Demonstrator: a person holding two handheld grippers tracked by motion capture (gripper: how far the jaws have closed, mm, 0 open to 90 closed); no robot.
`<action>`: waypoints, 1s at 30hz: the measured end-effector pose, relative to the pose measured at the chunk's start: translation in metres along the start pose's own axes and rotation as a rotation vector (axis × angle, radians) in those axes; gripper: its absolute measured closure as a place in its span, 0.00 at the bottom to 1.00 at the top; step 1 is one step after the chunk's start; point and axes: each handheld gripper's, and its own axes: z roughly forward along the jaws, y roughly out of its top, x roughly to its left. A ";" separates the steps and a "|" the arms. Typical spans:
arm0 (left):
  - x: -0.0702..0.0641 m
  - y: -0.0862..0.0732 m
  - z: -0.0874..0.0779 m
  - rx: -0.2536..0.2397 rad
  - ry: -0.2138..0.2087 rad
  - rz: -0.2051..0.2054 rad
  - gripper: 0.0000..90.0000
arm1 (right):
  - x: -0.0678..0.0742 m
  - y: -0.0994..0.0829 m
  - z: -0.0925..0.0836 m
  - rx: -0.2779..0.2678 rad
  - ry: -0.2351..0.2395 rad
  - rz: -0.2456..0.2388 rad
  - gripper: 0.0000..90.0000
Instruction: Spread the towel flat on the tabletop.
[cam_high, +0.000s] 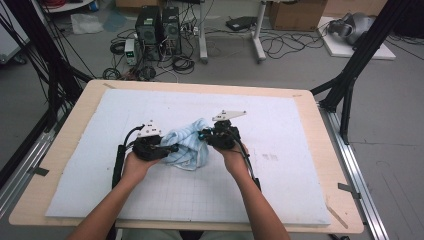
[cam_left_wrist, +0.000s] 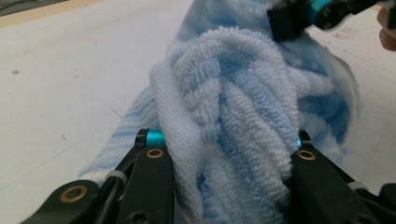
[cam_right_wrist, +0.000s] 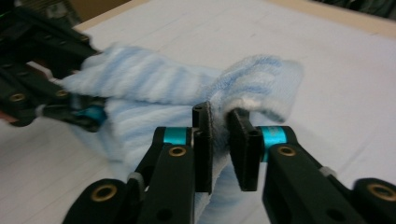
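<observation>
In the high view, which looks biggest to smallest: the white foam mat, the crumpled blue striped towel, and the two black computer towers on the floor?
1. White foam mat, largest by far.
2. Crumpled blue striped towel.
3. Two black computer towers: they look about towel-sized but stand farther from the camera, so ranks two and three are unsure.

Lab or robotics test room, not a home. Bare grey floor (cam_high: 300, 65) at 12 o'clock carries two black computer towers (cam_high: 159, 30) with loose cables (cam_high: 182, 62) tangled around them. White desk legs (cam_high: 257, 35) just right of that, cardboard box (cam_high: 296, 14) at 1 o'clock. Black frame struts (cam_high: 357, 60) flank the wooden table (cam_high: 65, 165), which is topped by a white gridded mat (cam_high: 280, 200). Metal rail (cam_high: 360, 175) runs at 3 o'clock.
</observation>
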 end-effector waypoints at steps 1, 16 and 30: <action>0.001 0.000 -0.001 -0.003 0.002 -0.005 0.76 | -0.004 0.001 -0.002 -0.005 -0.031 -0.002 0.91; 0.020 -0.004 -0.008 0.002 0.134 -0.076 0.61 | -0.048 0.025 0.013 0.027 -0.391 -0.024 0.86; 0.040 -0.009 -0.022 -0.059 0.165 -0.112 0.78 | -0.035 -0.001 -0.018 -0.071 -0.183 0.094 0.44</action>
